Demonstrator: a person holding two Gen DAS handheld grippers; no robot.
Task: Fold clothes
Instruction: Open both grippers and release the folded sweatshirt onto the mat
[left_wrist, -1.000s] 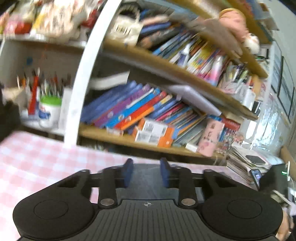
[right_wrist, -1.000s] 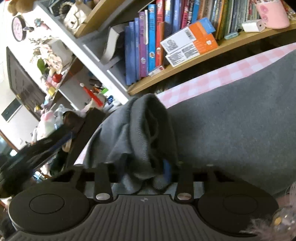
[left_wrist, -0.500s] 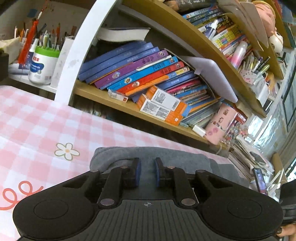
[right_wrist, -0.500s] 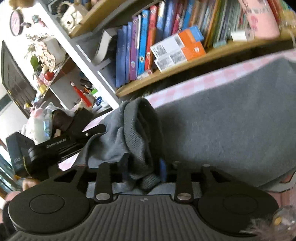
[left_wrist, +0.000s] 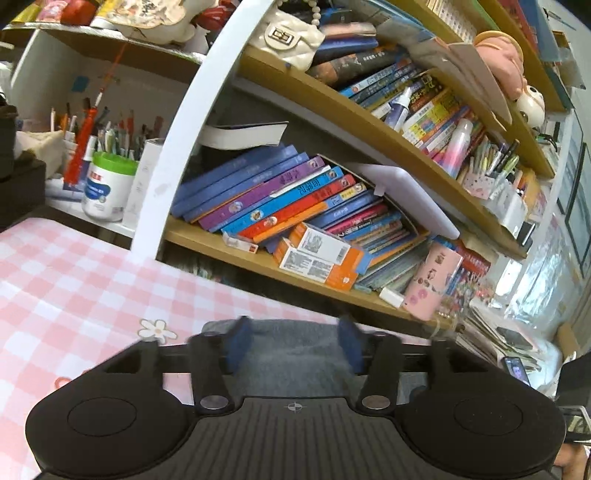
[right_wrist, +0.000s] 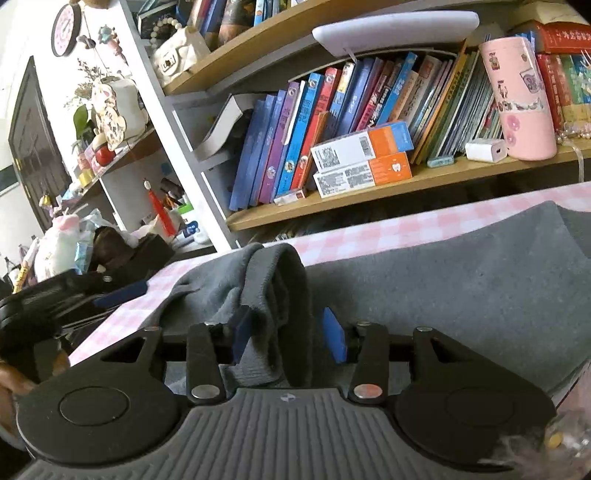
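A grey knit garment lies spread on the pink checked tablecloth. Its left part is bunched into a raised fold. My right gripper is open, its blue pads either side of that fold, with a gap showing at the right pad. In the left wrist view the garment's edge lies flat under my left gripper, which is wide open with nothing held. The left gripper also shows at the left of the right wrist view, just off the garment.
A bookshelf packed with leaning books, orange boxes and a pink cup stands right behind the table's far edge. A pen-filled tub sits at the back left. A person's hand is at the left edge.
My left gripper, nearly shut over the garment edge half a second ago, has opened wide. The right gripper's fingers have spread a little and the fold now sits loose between them.
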